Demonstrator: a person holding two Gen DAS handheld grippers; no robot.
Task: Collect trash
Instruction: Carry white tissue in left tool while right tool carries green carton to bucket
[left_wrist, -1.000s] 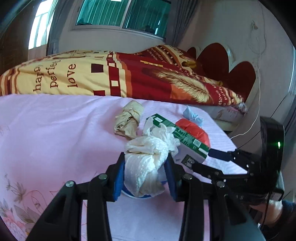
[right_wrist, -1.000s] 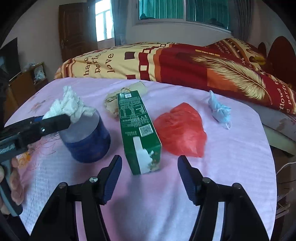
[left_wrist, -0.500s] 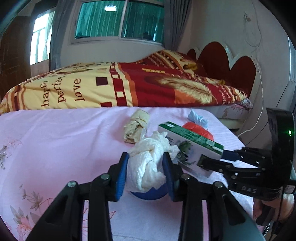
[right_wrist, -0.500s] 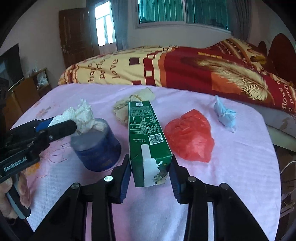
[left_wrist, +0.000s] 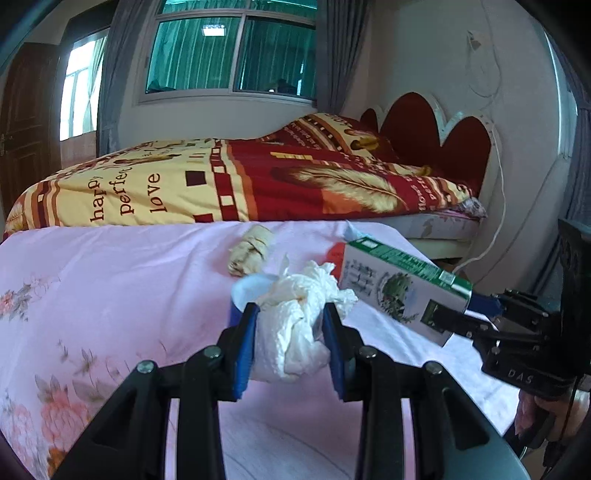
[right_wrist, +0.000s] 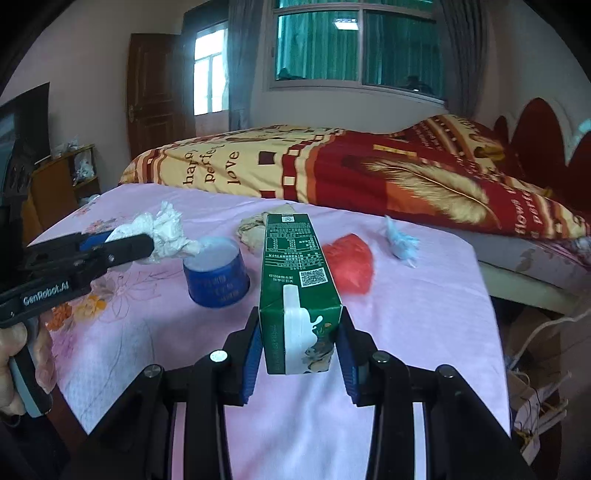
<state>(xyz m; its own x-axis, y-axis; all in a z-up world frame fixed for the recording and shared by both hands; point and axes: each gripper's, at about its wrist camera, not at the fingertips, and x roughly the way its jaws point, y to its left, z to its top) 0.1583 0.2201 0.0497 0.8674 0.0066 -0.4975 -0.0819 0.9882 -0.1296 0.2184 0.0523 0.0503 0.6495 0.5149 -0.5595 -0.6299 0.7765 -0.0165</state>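
Note:
My left gripper (left_wrist: 290, 325) is shut on a crumpled white tissue (left_wrist: 295, 295) and holds it just above a blue cup (left_wrist: 236, 314). In the right wrist view the tissue (right_wrist: 166, 232) hangs off the left gripper (right_wrist: 147, 243), beside the cup (right_wrist: 216, 280). My right gripper (right_wrist: 299, 332) is shut on the near end of a green carton (right_wrist: 295, 266), which is raised off the pink cloth. In the left wrist view the carton (left_wrist: 399, 284) points up and left from the right gripper (left_wrist: 454, 317).
On the pink flowered cloth (right_wrist: 406, 332) lie a beige paper wad (right_wrist: 251, 229), a red plastic bag (right_wrist: 351, 262) and a light blue wad (right_wrist: 400, 243). Behind it stands a bed with a red and yellow quilt (right_wrist: 369, 170). Cables and boxes (right_wrist: 535, 387) are on the floor at the right.
The right gripper closed on the green carton and lifted it. The left gripper rose with the tissue, drawing it up from the blue cup.

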